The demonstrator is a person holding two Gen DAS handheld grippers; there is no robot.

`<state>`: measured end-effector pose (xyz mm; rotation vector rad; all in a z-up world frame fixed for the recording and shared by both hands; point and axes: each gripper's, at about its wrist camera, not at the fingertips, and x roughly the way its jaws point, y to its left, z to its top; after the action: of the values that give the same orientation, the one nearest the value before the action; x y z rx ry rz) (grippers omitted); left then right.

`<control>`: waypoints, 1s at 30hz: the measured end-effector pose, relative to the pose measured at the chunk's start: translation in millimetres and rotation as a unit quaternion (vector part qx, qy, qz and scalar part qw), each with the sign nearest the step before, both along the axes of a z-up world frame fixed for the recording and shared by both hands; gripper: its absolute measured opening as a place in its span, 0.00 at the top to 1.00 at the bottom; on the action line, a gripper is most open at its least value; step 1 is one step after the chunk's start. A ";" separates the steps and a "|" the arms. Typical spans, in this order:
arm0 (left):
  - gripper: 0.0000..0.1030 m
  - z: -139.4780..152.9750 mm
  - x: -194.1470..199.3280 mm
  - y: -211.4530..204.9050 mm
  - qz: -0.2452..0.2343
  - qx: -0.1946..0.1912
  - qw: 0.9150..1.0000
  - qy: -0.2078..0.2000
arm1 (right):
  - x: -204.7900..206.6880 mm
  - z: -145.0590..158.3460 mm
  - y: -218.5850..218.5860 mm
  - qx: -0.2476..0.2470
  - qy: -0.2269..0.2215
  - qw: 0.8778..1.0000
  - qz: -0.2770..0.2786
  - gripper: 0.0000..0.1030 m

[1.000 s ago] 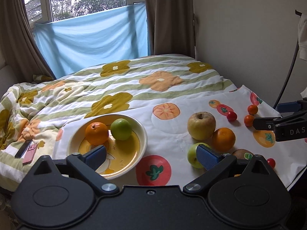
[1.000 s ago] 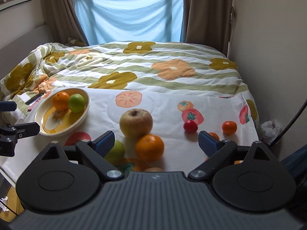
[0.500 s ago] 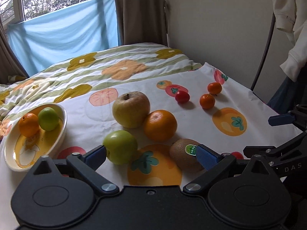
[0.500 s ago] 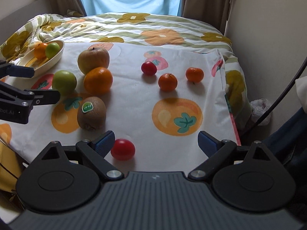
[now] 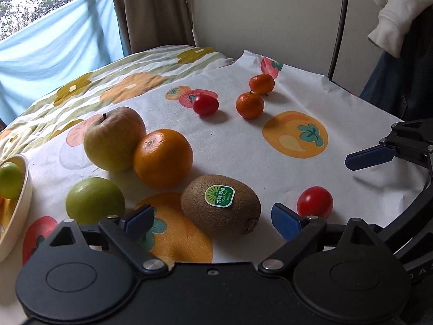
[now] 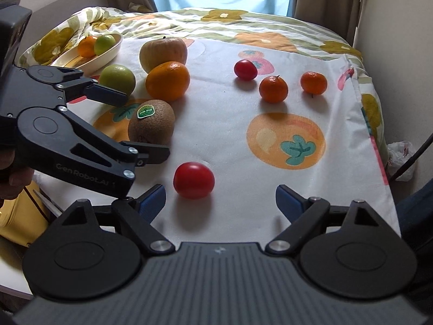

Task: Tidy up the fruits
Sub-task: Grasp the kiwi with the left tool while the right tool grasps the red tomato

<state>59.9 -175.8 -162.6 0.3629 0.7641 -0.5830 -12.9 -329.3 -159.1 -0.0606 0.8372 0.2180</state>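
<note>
A kiwi (image 5: 220, 205) with a green sticker lies on the fruit-print cloth, between the fingers of my open left gripper (image 5: 213, 220); the kiwi also shows in the right wrist view (image 6: 151, 126). Beside it lie a green apple (image 5: 94, 200), an orange (image 5: 163, 158) and a large yellow apple (image 5: 115, 139). A red tomato (image 6: 193, 180) lies just ahead of my open right gripper (image 6: 220, 203). The bowl (image 6: 104, 57) at the far left holds an orange and a green fruit.
Another red tomato (image 6: 245, 69) and two small mandarins (image 6: 273, 88) (image 6: 314, 82) lie further back on the cloth. The cloth's right edge (image 6: 376, 146) drops off beside the wall. A floral quilt (image 6: 216, 24) covers the bed behind.
Both grippers have moved forward and down toward the fruit. The left now straddles the kiwi; the right has closed in on the near red tomato. The bowl has slid to the far left.
</note>
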 end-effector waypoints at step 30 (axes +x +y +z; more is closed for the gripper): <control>0.37 -1.8 -1.8 10.3 0.015 -0.015 1.000 0.021 | 0.7 -5.6 20.9 -0.019 -0.014 0.999 0.041 0.50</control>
<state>58.1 -165.4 -164.4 0.3121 0.7979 -0.5754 -12.3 -308.3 -164.7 -0.1331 0.8115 0.2785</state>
